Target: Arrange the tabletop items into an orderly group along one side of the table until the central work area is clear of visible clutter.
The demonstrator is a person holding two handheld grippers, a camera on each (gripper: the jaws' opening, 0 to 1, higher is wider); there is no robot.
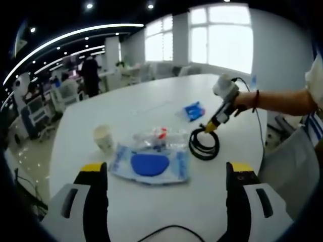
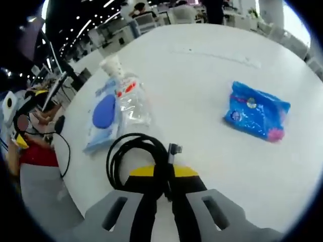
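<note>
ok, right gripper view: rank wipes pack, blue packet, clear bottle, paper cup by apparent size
1. Wipes pack, the long pale one with the blue oval.
2. Blue packet, close to the wipes pack in apparent size, so unsure.
3. Clear bottle.
4. Paper cup, smallest, though it is farthest from the camera.

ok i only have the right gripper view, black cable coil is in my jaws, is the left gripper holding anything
Observer: No. In the left gripper view the left gripper is open with nothing between its jaws, held just short of the blue wipes pack.
Operator: and is my coil up off the table or lying on it
Observer: Seen from the side in the left gripper view, the cable coil looks to lie flat on the table, with the right gripper angled down onto the coil's far edge.
</note>
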